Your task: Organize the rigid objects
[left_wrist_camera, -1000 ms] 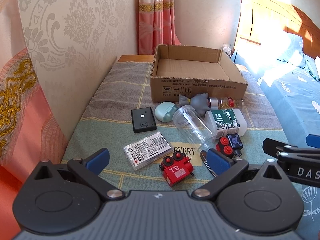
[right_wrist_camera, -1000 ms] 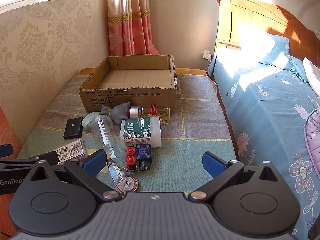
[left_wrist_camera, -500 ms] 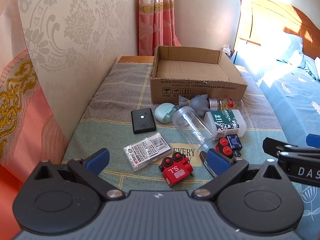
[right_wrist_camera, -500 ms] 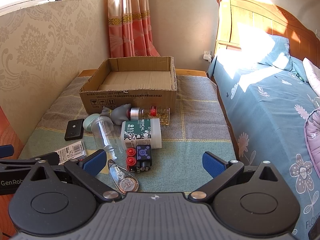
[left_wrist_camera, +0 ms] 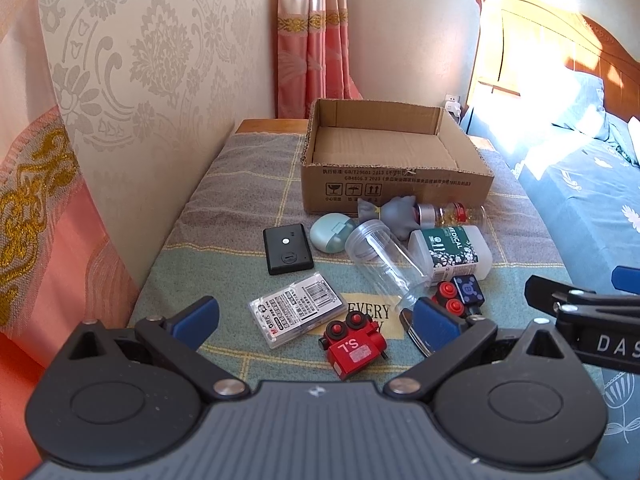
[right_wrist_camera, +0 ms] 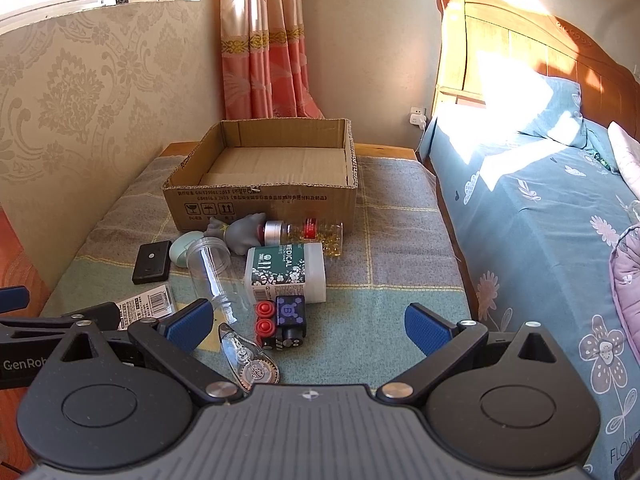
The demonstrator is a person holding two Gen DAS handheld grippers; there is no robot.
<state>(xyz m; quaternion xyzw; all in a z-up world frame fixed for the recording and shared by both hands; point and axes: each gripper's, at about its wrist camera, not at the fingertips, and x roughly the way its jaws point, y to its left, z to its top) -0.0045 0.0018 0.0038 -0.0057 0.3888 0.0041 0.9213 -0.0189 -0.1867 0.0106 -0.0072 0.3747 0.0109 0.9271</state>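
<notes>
An empty cardboard box (left_wrist_camera: 394, 184) (right_wrist_camera: 260, 204) stands at the back of a cloth-covered table. In front of it lie a black device (left_wrist_camera: 287, 249), a mint case (left_wrist_camera: 330, 233), a clear tube (left_wrist_camera: 384, 258), a grey figurine (left_wrist_camera: 394, 218), a pill bottle (right_wrist_camera: 308, 234), a white medical bottle (left_wrist_camera: 452, 250) (right_wrist_camera: 286, 272), a clear battery case (left_wrist_camera: 298, 310), a red toy train (left_wrist_camera: 354, 346), a blue toy block (right_wrist_camera: 286, 320) and a tape dispenser (right_wrist_camera: 248, 356). My left gripper (left_wrist_camera: 316, 318) hangs open above the battery case and red train. My right gripper (right_wrist_camera: 306, 322) is open over the blue block.
A wallpapered wall (left_wrist_camera: 140, 80) runs along the table's left side, with a curtain (right_wrist_camera: 268, 48) behind the box. A bed with blue bedding (right_wrist_camera: 540, 208) and a wooden headboard (right_wrist_camera: 512, 40) borders the right. Bare cloth (right_wrist_camera: 396, 248) lies right of the bottles.
Both grippers have risen and drawn back slightly, so the box and objects sit a little lower in each view. Nothing on the table has moved.
</notes>
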